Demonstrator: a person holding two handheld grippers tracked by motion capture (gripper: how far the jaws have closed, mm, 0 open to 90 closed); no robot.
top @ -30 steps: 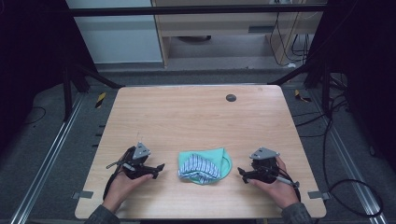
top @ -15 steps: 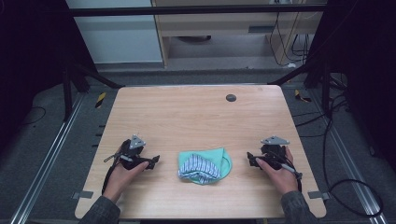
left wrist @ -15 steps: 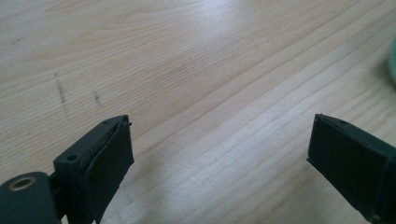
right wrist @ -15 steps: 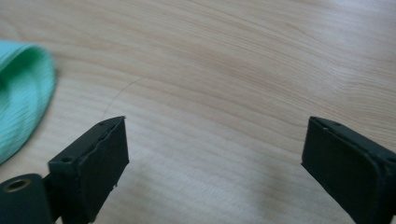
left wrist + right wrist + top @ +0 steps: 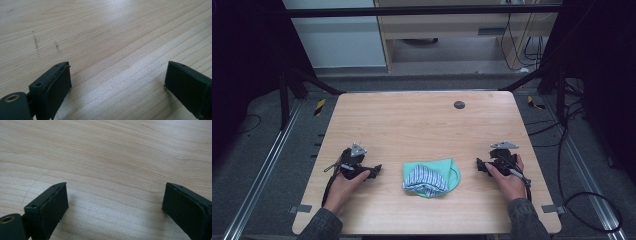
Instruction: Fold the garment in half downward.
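High view shows the folded cloth [image 5: 430,178] between both hand-held grippers, left [image 5: 373,171] and right [image 5: 481,166], each released.

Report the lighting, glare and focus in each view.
High view: table evenly lit, surroundings dark, cloth a little soft. Left gripper view: pale glare on the wood between the jaws, near jaws slightly soft. Right gripper view: similar sheen on the grain, faint shadow beside one jaw.
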